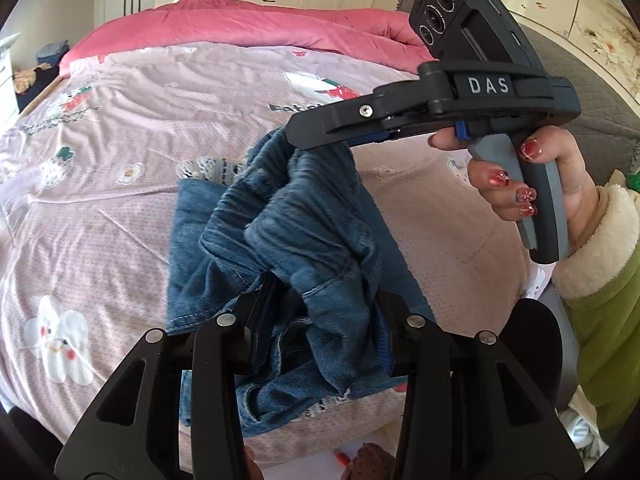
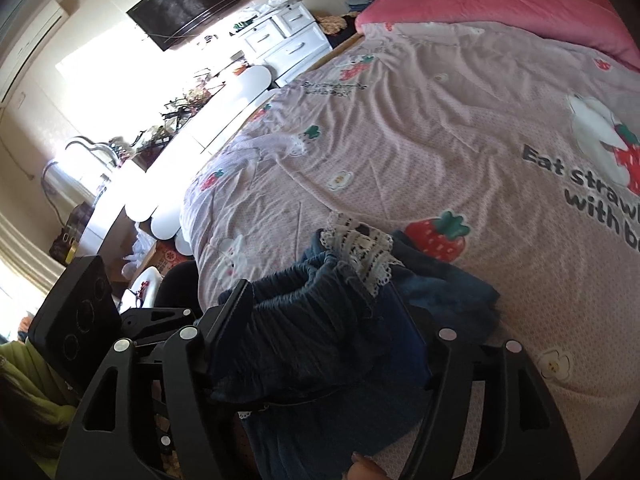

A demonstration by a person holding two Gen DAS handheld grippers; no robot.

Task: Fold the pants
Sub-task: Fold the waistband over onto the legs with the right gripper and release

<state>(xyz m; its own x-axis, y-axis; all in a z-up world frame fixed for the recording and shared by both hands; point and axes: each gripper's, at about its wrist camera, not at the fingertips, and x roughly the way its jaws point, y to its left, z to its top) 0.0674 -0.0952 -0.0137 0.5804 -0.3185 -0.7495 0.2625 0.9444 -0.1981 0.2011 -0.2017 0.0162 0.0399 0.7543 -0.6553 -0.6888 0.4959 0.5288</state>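
I'm mid-fold: left gripper (image 1: 320,316) clamps the bunched jeans (image 1: 296,216) waistband over the bed (image 1: 120,160); right gripper (image 2: 320,320) stands released around denim (likely letting go). Next: lay it flat, then release left too.

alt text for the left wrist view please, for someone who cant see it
The left gripper pinches a bunched pair of blue jeans above a pink bedsheet printed with strawberries. At upper right a hand holds the right gripper, its tip at the far edge of the jeans. A pink quilt lies behind.
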